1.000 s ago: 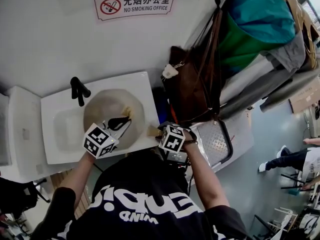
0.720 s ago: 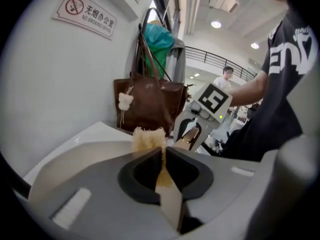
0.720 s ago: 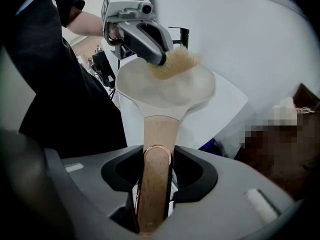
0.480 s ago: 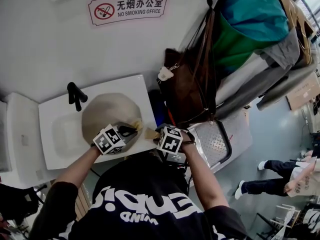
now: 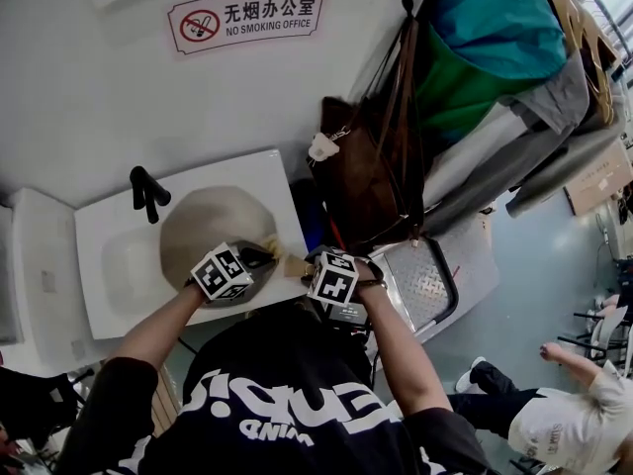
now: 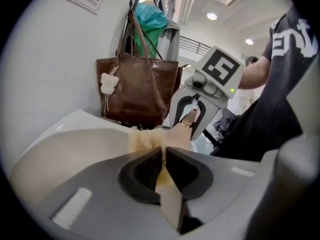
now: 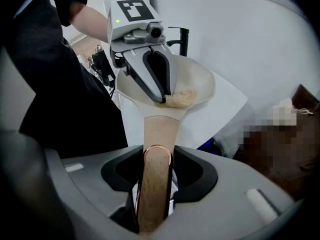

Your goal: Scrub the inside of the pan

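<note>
A cream pan (image 5: pixel 203 228) lies in the white sink (image 5: pixel 104 265), its wooden handle (image 7: pixel 159 131) pointing toward me. My right gripper (image 7: pixel 156 170) is shut on that handle, and it shows in the head view too (image 5: pixel 304 264). My left gripper (image 6: pixel 163 156) is shut on a yellowish fibrous scrubber (image 6: pixel 145 140). In the right gripper view the scrubber (image 7: pixel 181 99) rests on the inside of the pan (image 7: pixel 197 81) near the handle end, under the left gripper (image 7: pixel 163 95). The left gripper's cube hides part of the pan in the head view.
A black faucet (image 5: pixel 146 192) stands at the sink's back edge. A brown bag (image 5: pixel 371 181) hangs just right of the sink against the wall. A metal tread plate (image 5: pixel 425 285) lies on the floor to the right. A person (image 5: pixel 554 419) is at the lower right.
My left gripper has come down and shifted right across the pan toward the handle end, carrying the scrubber. The right gripper and the pan have stayed put.
</note>
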The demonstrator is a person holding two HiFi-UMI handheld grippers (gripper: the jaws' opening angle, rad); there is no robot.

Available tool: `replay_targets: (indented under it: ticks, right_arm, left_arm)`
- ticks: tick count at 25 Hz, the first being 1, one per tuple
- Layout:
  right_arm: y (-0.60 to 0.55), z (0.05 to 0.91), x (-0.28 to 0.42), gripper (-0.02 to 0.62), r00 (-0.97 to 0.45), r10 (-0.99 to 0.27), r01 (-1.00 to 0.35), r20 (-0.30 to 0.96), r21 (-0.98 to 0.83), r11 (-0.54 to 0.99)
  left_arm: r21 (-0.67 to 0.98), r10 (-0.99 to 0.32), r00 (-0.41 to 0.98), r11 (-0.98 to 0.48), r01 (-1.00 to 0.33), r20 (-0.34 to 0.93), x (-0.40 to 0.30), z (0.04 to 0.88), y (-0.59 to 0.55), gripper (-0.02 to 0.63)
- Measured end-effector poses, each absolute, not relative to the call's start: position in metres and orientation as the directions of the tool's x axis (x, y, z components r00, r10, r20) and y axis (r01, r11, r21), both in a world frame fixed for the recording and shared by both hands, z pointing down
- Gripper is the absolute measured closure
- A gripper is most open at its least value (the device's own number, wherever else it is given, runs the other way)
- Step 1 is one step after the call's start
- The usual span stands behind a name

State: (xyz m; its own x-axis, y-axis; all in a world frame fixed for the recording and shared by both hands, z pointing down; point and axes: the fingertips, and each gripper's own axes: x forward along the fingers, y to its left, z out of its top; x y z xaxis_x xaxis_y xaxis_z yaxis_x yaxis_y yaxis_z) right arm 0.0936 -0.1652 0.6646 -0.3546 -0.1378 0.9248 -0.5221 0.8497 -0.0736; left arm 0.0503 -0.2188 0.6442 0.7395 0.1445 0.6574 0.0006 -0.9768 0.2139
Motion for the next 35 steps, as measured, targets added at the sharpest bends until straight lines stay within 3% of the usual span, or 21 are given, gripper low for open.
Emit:
replay_targets:
  ticks: [21, 26, 35]
  right_arm:
    - [-0.165, 0.662, 0.096, 0.422, -0.339, -0.136, -0.520, 0.931, -0.065, 0.852]
    - [-0.166, 0.659, 0.095, 0.423, -0.340, -0.140, -0.519, 0.930, -0.061, 0.853]
    - [-0.167, 0.657, 0.097, 0.423, -0.344, -0.143, -0.520, 0.928, -0.061, 0.852]
  left_arm:
    - [0.167, -0.121, 0.729, -0.936, -0.309, 0.673, 0.049, 0.654, -0.325, 0.581]
    - [0.090, -0.203, 0.669, -0.922, -0.376, 0.715, 0.033, 0.656, -0.353, 0.581]
    - [-0.096, -0.283, 0.512, -0.928, -0.361, 0.811, 0.004, 0.653, -0.386, 0.581]
